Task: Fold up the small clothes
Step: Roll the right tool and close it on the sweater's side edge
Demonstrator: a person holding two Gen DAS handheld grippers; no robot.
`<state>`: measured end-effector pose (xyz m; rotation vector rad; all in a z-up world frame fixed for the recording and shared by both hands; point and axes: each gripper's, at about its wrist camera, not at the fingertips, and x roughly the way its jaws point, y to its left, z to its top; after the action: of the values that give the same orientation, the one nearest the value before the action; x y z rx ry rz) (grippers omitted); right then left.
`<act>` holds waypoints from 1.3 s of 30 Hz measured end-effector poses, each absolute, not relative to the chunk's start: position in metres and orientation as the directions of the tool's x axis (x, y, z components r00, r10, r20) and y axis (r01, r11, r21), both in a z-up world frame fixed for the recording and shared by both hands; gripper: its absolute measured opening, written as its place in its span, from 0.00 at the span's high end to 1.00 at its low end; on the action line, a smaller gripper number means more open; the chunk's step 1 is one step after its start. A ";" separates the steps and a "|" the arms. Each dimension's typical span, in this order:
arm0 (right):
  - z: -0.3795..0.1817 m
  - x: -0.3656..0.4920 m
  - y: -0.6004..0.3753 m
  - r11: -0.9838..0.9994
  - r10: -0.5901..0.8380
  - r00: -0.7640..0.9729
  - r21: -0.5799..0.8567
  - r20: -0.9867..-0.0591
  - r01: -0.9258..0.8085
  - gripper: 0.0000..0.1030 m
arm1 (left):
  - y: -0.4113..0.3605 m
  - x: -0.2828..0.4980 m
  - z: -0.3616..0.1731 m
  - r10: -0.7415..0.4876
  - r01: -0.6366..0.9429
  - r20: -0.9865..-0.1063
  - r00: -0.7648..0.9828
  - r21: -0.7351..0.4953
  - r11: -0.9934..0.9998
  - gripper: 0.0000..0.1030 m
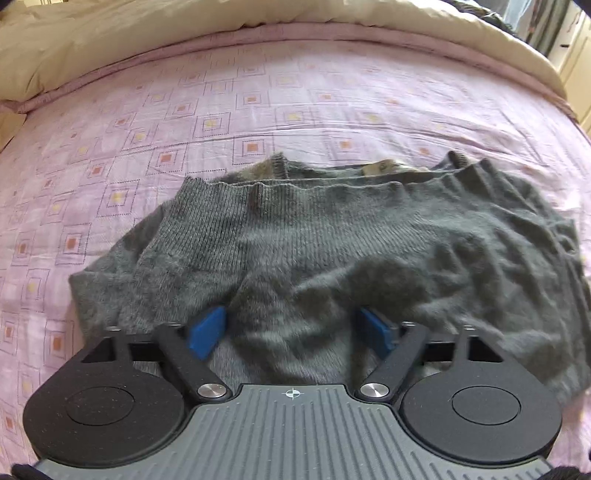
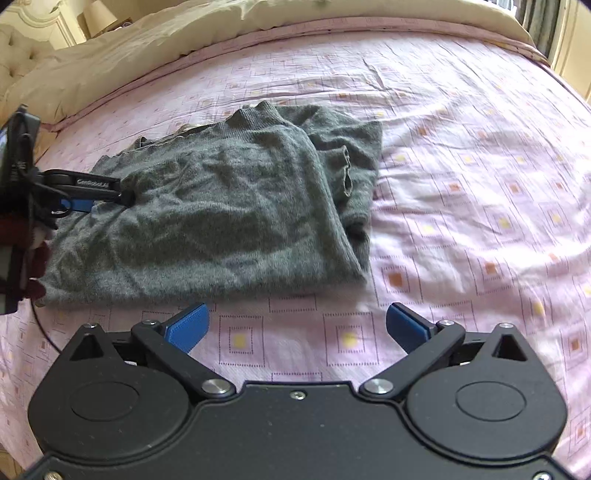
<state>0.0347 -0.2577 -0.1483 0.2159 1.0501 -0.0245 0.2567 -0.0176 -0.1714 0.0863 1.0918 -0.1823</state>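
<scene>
Left gripper (image 1: 293,328): jaws spread, blue pads straddling a raised bunch of grey knit sweater (image 2: 221,206), apparently placed to pinch it for a fold. Right gripper (image 2: 297,325): spread, empty, just beside the sweater's near edge. Sweater lies part-folded on pink patterned bedsheet (image 2: 461,184). Left gripper's lettering too blurred to read

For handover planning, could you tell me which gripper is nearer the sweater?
Left. The left gripper straddles a bunch of the sweater; the right gripper sits just short of its near edge.

place: home bedroom | evidence: bed sheet (image 2: 461,155); cream duvet (image 1: 110,33); tufted headboard (image 2: 18,44)
</scene>
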 end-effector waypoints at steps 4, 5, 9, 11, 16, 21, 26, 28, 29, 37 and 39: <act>-0.153 0.034 -0.267 0.968 0.119 0.497 0.213 -0.860 0.137 0.01 | -0.015 0.264 -0.180 -0.111 0.175 -0.898 0.425 -0.039 0.984 0.00; -0.155 0.036 -0.271 0.963 0.132 0.497 0.230 -0.858 0.142 0.01 | -0.015 0.264 -0.180 -0.108 0.177 -0.898 0.427 -0.034 0.984 0.00; -0.162 0.049 -0.295 0.925 0.200 0.511 0.333 -0.836 0.183 0.01 | -0.015 0.255 -0.182 -0.106 0.168 -0.882 0.460 -0.031 0.985 0.00; -0.168 0.060 -0.308 0.903 0.228 0.517 0.378 -0.825 0.203 0.00 | -0.017 0.254 -0.182 -0.103 0.166 -0.876 0.471 -0.027 0.986 0.00; -0.185 0.095 -0.341 0.835 0.346 0.530 0.512 -0.774 0.204 0.00 | -0.022 0.258 -0.180 -0.079 0.143 -0.888 0.454 -0.015 0.990 0.00; -0.205 0.127 -0.360 0.750 0.482 0.541 0.644 -0.689 0.153 0.00 | -0.022 0.259 -0.180 -0.069 0.132 -0.892 0.447 -0.011 0.991 0.00; -0.218 0.158 -0.362 0.655 0.613 0.520 0.751 -0.595 0.088 0.00 | -0.025 0.265 -0.181 -0.059 0.120 -0.899 0.433 -0.007 0.993 0.00; -0.221 0.168 -0.359 0.636 0.644 0.508 0.770 -0.571 0.060 0.00 | -0.025 0.267 -0.181 -0.055 0.116 -0.903 0.426 -0.006 0.993 0.00; -0.222 0.172 -0.357 0.625 0.658 0.503 0.779 -0.561 0.051 0.00 | -0.025 0.268 -0.181 -0.054 0.114 -0.905 0.422 -0.006 0.993 0.00; -0.225 0.175 -0.359 0.585 0.697 0.505 0.811 -0.509 0.011 0.00 | -0.030 0.293 -0.170 -0.031 0.094 -0.950 0.311 -0.002 0.996 0.02; -0.225 0.174 -0.360 0.588 0.698 0.506 0.809 -0.507 0.000 0.00 | -0.036 0.293 -0.155 -0.049 0.071 -0.932 0.360 -0.025 0.997 0.10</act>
<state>0.1738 -0.3604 -0.2250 0.8534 0.9599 0.4886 0.2934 -0.0357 -0.1546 0.0212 1.2001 -0.0774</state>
